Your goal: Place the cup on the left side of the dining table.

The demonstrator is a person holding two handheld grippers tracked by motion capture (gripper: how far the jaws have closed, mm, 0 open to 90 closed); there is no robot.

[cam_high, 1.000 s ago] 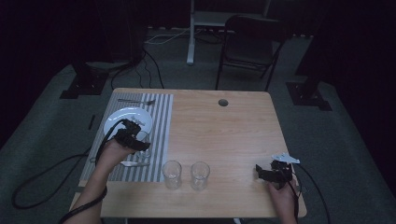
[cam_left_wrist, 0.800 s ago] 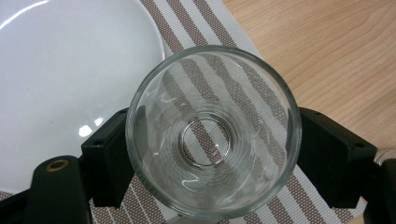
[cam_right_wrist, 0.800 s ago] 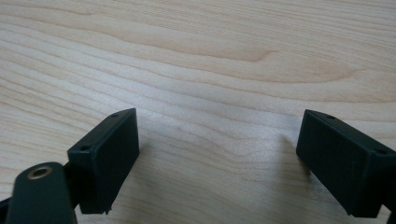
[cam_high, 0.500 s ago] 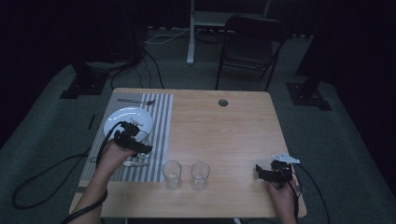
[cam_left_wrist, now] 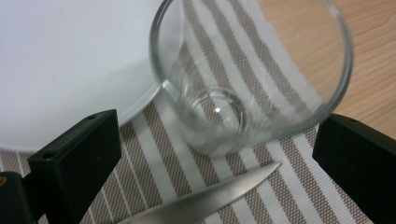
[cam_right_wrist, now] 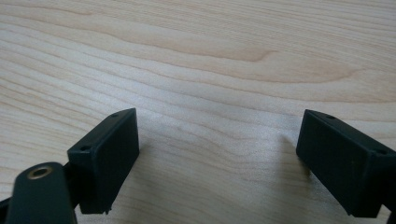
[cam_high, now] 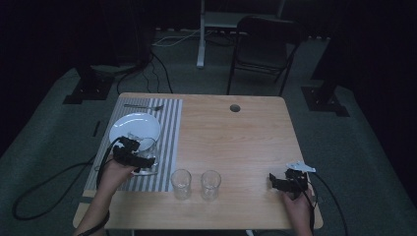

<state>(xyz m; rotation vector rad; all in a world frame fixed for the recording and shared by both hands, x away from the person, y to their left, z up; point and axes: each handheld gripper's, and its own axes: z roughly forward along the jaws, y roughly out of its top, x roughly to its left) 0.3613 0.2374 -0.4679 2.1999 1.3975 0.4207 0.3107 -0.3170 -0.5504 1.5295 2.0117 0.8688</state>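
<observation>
A clear glass [cam_left_wrist: 243, 79], standing upright and empty on the striped placemat [cam_left_wrist: 280, 186] just beside the white plate [cam_left_wrist: 60, 60], is being approached by the left tongs [cam_left_wrist: 212, 154], whose jaws have just been opening and are now spread wide on either side of it without touching. For a sound grip the jaws are best being eased level around the lower wall, clear of the knife [cam_left_wrist: 205, 200] lying beneath. The right tongs [cam_right_wrist: 217, 154] are being held apart over bare counter [cam_right_wrist: 196, 56]; two more empty glasses [cam_high: 195, 184] are standing near the front edge.

Glass [cam_left_wrist: 252, 79] on the striped mat [cam_left_wrist: 299, 196], just beside the plate [cam_left_wrist: 70, 70], knife [cam_left_wrist: 205, 200] nearer the gripper [cam_left_wrist: 215, 172].
</observation>
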